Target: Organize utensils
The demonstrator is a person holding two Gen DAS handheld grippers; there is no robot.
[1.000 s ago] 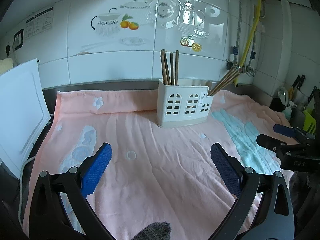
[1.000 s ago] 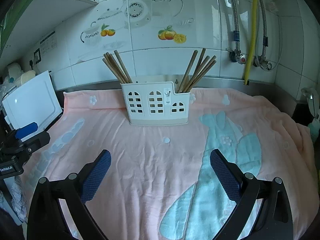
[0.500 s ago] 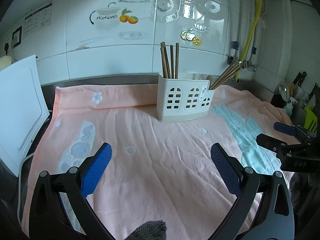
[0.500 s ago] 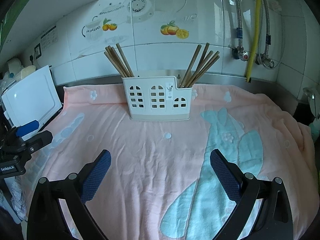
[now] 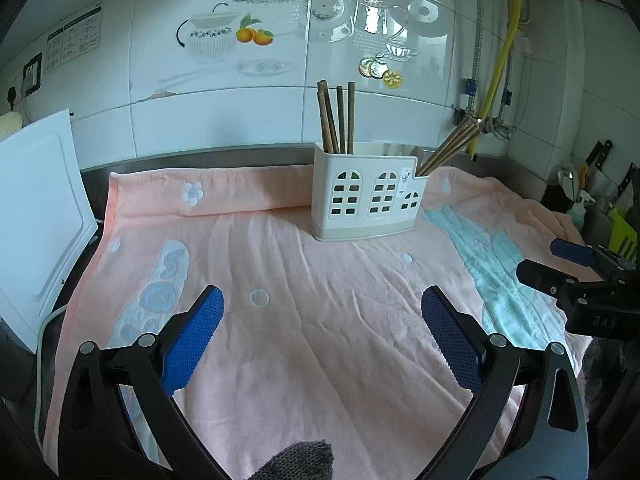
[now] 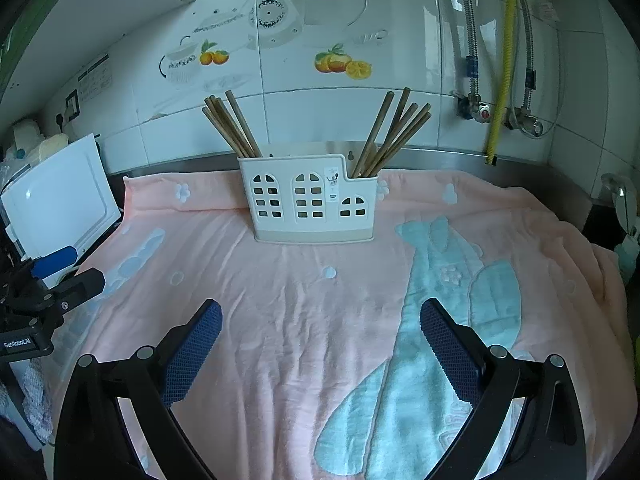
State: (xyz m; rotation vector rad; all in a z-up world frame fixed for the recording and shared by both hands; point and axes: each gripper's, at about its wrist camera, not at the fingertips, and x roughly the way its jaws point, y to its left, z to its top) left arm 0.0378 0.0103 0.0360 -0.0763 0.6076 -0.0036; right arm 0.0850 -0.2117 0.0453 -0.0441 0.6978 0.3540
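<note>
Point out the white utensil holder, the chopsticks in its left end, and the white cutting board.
utensil holder (image 6: 308,204), right wrist view, on its front wall between the arched windows.
left chopsticks (image 6: 232,128), right wrist view, midway up the bundle.
cutting board (image 5: 36,216), left wrist view, on its flat face.

Both grippers spread wide, nothing held

The left gripper (image 5: 322,330) hangs low over the surface with its jaws far apart, its 2 blue-padded fingers (image 5: 192,338) angled forward and outward on black linkages, with nothing between them. A bit of grey knitted glove (image 5: 298,462) shows at the bottom edge of its own view. The right gripper (image 6: 320,330) sits in the same pose, jaws wide and empty, dark blue pads (image 6: 448,350) facing inward. Each gripper appears at the edge of the other's view: the 2 are side by side, well apart, both pointing forward.
</note>
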